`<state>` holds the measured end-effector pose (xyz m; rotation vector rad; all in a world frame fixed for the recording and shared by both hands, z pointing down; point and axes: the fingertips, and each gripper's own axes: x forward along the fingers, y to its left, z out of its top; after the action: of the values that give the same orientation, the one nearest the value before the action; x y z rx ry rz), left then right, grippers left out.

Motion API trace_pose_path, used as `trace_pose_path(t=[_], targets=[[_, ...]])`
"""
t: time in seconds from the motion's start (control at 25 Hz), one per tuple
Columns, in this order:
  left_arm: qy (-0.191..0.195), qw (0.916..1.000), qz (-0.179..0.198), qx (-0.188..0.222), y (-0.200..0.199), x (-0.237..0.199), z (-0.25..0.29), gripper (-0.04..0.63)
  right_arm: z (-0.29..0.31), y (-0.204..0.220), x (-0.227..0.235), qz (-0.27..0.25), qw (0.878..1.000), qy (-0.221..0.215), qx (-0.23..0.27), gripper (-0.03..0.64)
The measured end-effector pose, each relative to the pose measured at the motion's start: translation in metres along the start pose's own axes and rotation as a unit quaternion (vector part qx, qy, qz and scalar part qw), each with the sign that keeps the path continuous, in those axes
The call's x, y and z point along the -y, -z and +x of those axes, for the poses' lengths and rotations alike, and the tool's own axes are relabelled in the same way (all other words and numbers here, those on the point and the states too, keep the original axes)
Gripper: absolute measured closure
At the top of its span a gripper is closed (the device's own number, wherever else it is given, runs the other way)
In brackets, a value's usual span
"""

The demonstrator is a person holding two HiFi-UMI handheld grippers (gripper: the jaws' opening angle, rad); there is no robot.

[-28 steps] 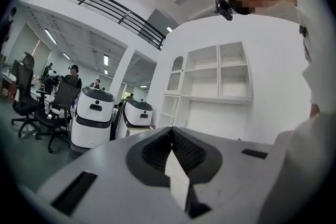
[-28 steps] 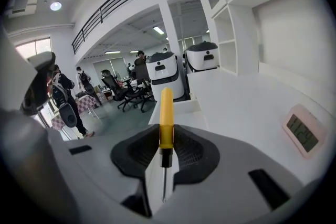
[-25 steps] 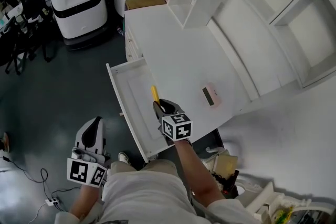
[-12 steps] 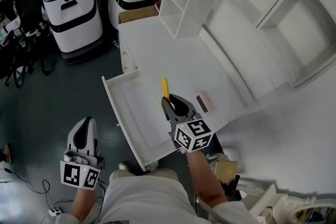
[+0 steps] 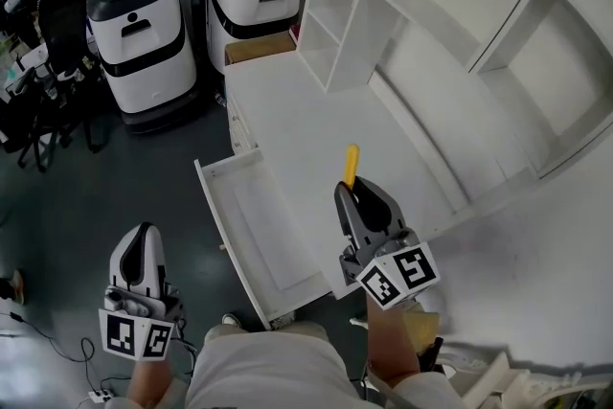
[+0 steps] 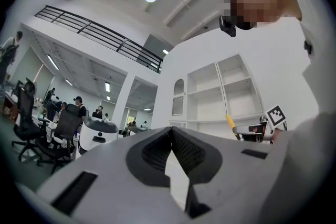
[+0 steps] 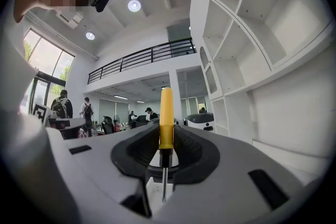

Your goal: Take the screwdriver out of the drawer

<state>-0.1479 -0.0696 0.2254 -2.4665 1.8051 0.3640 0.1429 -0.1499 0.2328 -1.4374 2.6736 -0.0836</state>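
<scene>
Screwdrivers: one, a yellow-handled, steel-shafted screwdriver (image 7: 166,113), pinched at the handle by the right gripper (image 7: 166,134); its long axis runs along the jaws, handle pointing forward past the tips, bare shaft back toward the camera; it hangs over the white surface (image 5: 297,110), clear of the one open white drawer (image 5: 263,235); grippers: two; the left gripper (image 6: 170,136) is pressed together, empty.

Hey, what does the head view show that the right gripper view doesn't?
Only the head view shows the open, empty drawer and the left gripper. Only the right gripper view shows the metal shaft of the screwdriver and the jaws pressing its yellow handle. Both show the right gripper holding it, and the white shelves.
</scene>
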Motion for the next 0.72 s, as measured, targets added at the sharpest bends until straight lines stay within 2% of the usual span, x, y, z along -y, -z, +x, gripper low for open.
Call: trace_pose_path(t=[0.4, 0.72], targets=[[-0.035, 0.9988, 0.018, 0.027, -0.031, -0.028, -0.012, 0.58, -0.031, -0.057, -0.006, -0.033, 0.997, 0.013, 0.071, 0.523], [-0.06, 0.9975, 0.022, 0.031, -0.039, -0.046, -0.022, 0.58, -0.06, -0.069, -0.005, -0.057, 0.993, 0.044, 0.09, 0.523]])
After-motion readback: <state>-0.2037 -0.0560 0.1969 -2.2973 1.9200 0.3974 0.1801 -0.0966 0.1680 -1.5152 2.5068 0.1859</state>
